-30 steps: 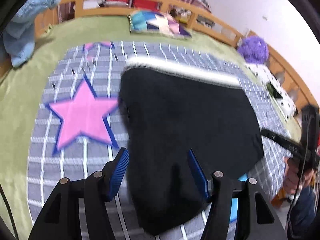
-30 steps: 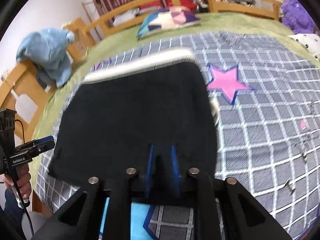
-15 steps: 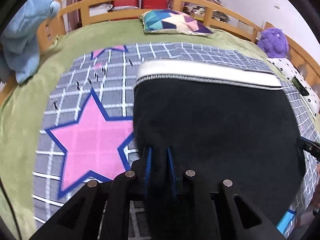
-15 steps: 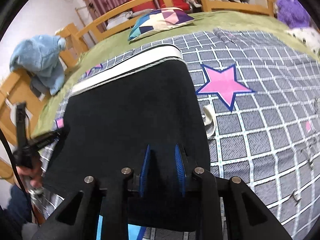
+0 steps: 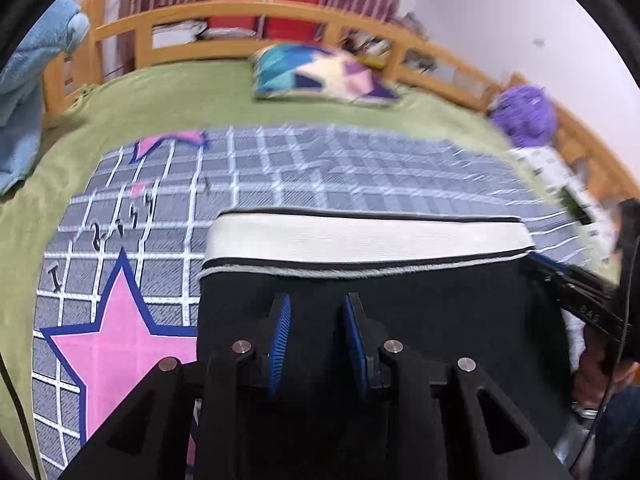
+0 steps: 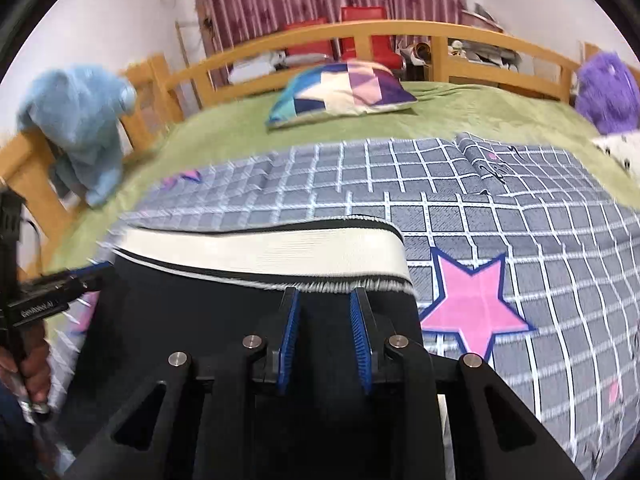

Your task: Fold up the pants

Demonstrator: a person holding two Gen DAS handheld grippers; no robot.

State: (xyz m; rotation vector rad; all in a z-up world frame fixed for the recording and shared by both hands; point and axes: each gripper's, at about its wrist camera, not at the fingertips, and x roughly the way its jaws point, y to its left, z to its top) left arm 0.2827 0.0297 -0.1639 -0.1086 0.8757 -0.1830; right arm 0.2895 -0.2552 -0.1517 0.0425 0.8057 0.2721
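Note:
Black pants (image 5: 432, 312) with a white waistband (image 5: 368, 236) lie folded on the grey checked blanket. My left gripper (image 5: 318, 308) hovers over the left part of the black cloth, jaws a little apart, holding nothing. In the right wrist view the pants (image 6: 192, 320) and the waistband (image 6: 272, 252) show too. My right gripper (image 6: 325, 300) sits over the right part just below the waistband, jaws a little apart and empty. Each gripper shows at the edge of the other's view, the right one (image 5: 576, 292) and the left one (image 6: 60, 284).
The grey checked blanket (image 6: 520, 232) with pink stars (image 5: 116, 340) covers a green bedspread (image 5: 160, 96). A patchwork pillow (image 6: 344, 92) lies at the back. A blue plush (image 6: 80, 120) hangs on the wooden rail at left, a purple plush (image 6: 608, 88) sits at right.
Both grippers moved forward toward the waistband and opened from nearly shut on the black cloth to slightly apart, letting the cloth go. The pants now look shorter, waistband closer.

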